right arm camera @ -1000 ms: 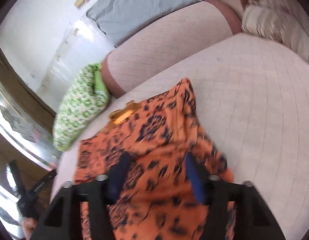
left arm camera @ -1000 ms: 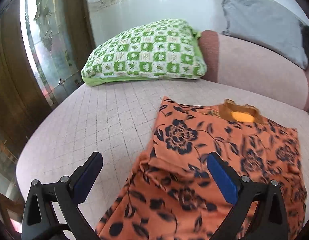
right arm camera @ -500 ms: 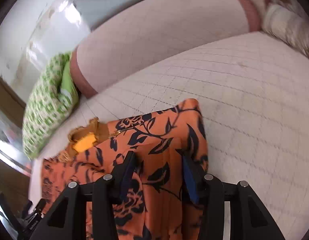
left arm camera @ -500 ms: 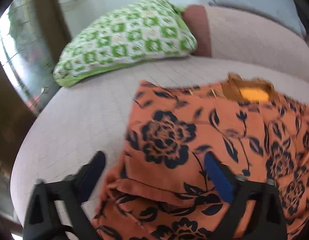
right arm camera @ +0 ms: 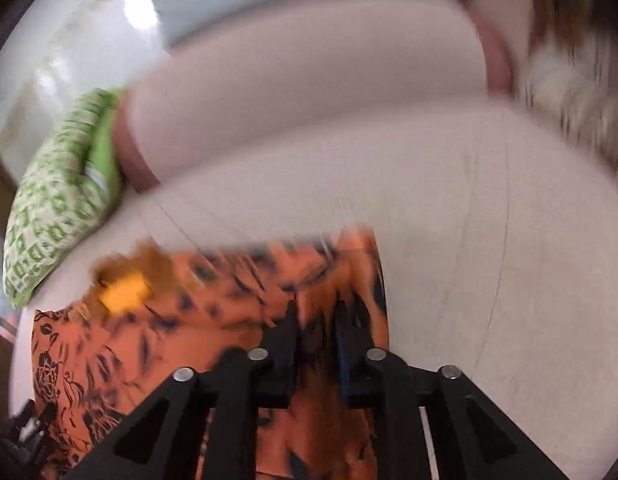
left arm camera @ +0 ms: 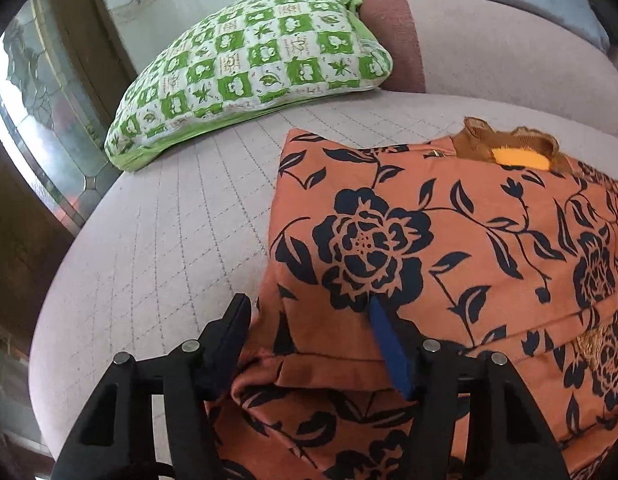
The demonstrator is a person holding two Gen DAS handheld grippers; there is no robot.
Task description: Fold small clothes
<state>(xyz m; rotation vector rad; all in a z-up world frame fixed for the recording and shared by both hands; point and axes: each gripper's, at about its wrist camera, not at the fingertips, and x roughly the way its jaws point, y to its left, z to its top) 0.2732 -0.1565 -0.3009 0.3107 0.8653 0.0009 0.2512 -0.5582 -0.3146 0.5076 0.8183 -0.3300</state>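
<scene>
An orange garment with dark blue flowers (left arm camera: 449, 248) lies on the pale quilted bed, its brown collar with a yellow label (left arm camera: 513, 156) at the far edge. My left gripper (left arm camera: 309, 320) is open, its jaws astride the garment's near left folded corner. In the right wrist view, which is blurred, my right gripper (right arm camera: 315, 320) is shut on the garment's (right arm camera: 189, 320) right edge.
A green and white checked pillow (left arm camera: 249, 68) lies at the back left. A pink bolster (left arm camera: 509, 56) runs along the back with a grey pillow behind it. A striped cushion (right arm camera: 569, 92) sits at the far right. The bed edge curves at left beside a glass door.
Both grippers have moved forward over the garment. The left jaws have narrowed around the folded corner. The right jaws have closed on the cloth's right edge.
</scene>
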